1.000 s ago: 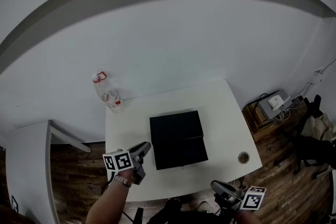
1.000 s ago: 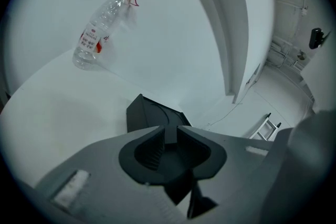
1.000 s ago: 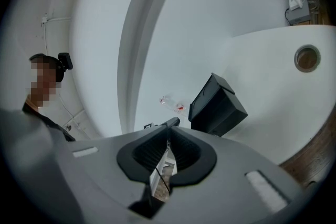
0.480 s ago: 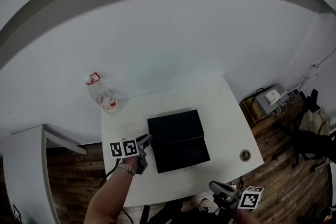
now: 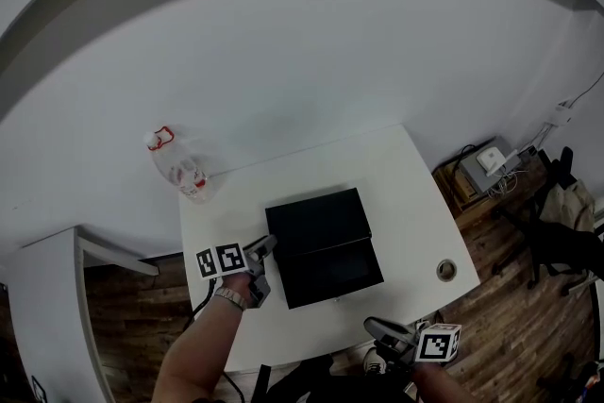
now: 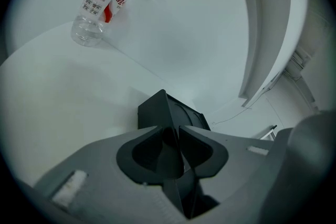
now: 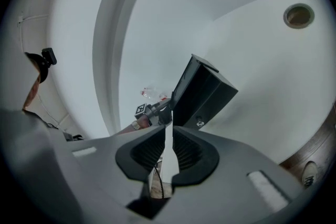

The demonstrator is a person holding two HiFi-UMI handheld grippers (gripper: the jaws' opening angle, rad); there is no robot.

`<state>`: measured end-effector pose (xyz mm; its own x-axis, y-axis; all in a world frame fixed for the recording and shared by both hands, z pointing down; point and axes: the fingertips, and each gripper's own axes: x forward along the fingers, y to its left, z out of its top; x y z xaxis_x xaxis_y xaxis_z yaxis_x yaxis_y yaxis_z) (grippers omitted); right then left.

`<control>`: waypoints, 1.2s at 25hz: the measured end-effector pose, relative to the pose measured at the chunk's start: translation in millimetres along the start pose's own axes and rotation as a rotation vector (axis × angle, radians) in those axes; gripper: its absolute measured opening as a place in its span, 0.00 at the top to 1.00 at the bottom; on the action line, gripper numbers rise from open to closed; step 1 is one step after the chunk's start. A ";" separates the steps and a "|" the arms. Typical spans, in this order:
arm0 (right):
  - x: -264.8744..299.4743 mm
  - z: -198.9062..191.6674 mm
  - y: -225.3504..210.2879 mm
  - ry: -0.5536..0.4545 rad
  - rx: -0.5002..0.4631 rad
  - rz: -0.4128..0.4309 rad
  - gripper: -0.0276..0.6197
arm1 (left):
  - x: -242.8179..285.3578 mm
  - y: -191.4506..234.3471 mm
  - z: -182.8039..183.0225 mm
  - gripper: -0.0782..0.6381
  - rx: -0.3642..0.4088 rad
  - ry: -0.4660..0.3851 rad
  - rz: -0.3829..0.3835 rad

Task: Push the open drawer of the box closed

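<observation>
Closest, near the front edge of the white table [image 5: 406, 203]: right gripper [image 7: 169, 131], open only a crack, nothing inside. Farther in: left gripper [image 5: 267, 248], jaws just opened wider, empty, just beside the left side of the black box [image 5: 316, 220]. Box in the middle of the table, drawer [image 5: 332, 271] still sticking out. Far left corner: plastic bottle [image 5: 184, 173].

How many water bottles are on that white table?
1. The clear bottle sits at the table's far left corner, apart from the black box. The whole tabletop shows, so none looks hidden.
</observation>
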<state>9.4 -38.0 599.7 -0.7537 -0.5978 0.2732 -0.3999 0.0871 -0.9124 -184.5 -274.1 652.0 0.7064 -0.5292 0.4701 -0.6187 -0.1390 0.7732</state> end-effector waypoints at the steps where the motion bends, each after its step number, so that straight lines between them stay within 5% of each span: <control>1: 6.1 -3.3 -6.3 0.018 0.001 -0.012 0.88 | 0.0 -0.5 -0.3 0.75 0.001 -0.004 0.005; 12: 66.5 -17.0 -60.1 0.165 -0.028 -0.183 0.83 | -0.6 -0.8 -0.5 0.75 -0.010 -0.034 0.020; 30: 103.5 -18.1 -71.8 0.248 -0.042 -0.239 0.84 | -0.6 -1.2 -2.9 0.75 -0.033 -0.045 -0.018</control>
<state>-49.3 -91.7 699.0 -0.7383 -0.3934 0.5478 -0.5972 0.0038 -0.8021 -183.2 -271.2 652.0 0.7006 -0.5639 0.4373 -0.5939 -0.1212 0.7953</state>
